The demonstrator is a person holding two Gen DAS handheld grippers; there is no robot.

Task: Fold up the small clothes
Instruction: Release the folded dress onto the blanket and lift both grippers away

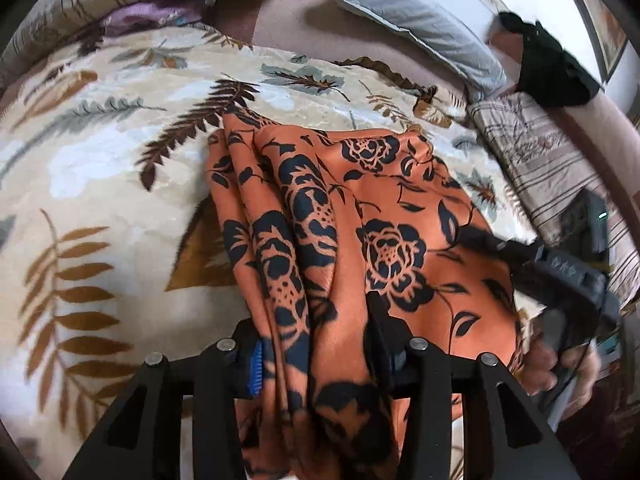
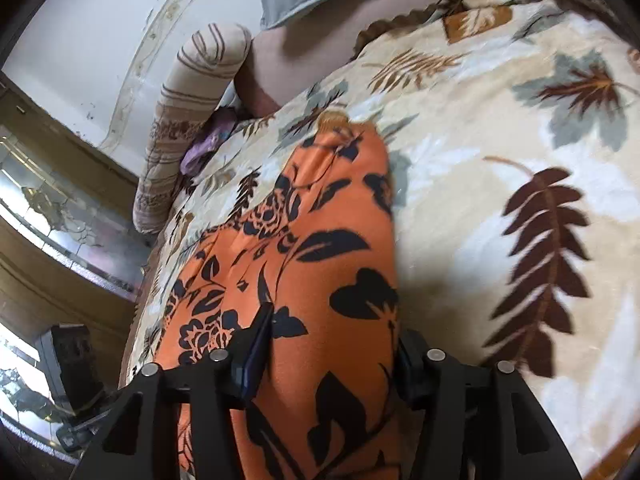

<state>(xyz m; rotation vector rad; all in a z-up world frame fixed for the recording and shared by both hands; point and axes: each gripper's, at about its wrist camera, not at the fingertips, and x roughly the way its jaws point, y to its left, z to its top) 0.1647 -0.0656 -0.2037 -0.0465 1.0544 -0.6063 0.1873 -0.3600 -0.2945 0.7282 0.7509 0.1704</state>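
Our left gripper (image 1: pixel 320 344) and right gripper (image 2: pixel 324 356) each pinch the orange black-flowered cloth (image 1: pixel 360 216), draped toward twelve o'clock over the leaf-print blanket (image 1: pixel 100 200).

The left tongs (image 1: pixel 316 344) clamp a bunched edge of the orange garment with black roses (image 1: pixel 384 208), which drapes in folds across the leaf-print blanket (image 1: pixel 100 184) on the bed. At right, the right tongs (image 1: pixel 480 240) grip the garment's other edge. A grey pillow (image 1: pixel 420 28) lies beyond.
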